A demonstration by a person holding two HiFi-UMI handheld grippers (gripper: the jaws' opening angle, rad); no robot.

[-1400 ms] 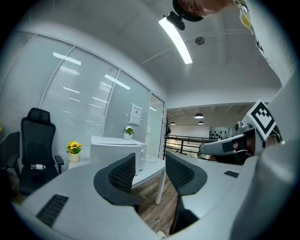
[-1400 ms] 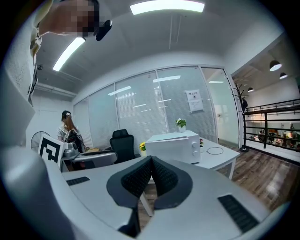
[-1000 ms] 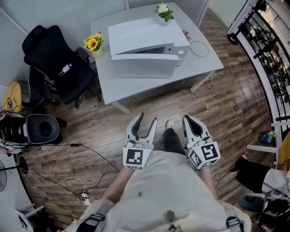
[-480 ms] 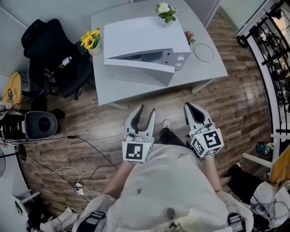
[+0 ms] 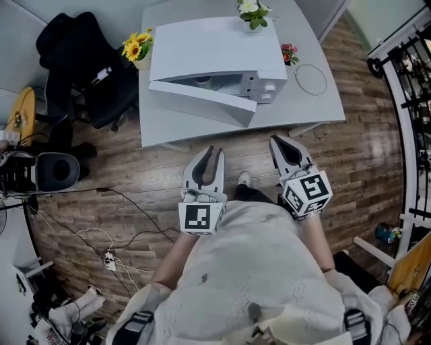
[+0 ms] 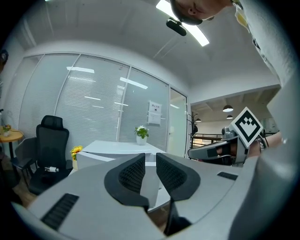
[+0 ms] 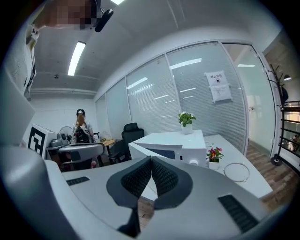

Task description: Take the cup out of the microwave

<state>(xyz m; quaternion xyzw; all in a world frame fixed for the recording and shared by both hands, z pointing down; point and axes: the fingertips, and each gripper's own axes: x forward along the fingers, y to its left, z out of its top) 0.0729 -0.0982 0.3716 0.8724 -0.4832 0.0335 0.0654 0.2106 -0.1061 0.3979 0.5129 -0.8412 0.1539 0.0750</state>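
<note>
Cup [image 5: 202,81] barely visible inside half-open microwave [image 5: 215,47]

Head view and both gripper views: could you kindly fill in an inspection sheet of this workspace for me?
Surface: white rectangular table.
Job's things: white box-shaped microwave, door ajar; cup not clearly seen, only a pale shape in the gap.
Clutter: yellow sunflower pot, white-flowered plant pot, small red-flower pot, thin round ring.
Grippers: left gripper jaws have just been closing, slightly apart, empty; right gripper jaws together, empty.
Cables: loose cables and white power strip on wood-plank floor.
Surroundings: black office chair beside the table.
</note>
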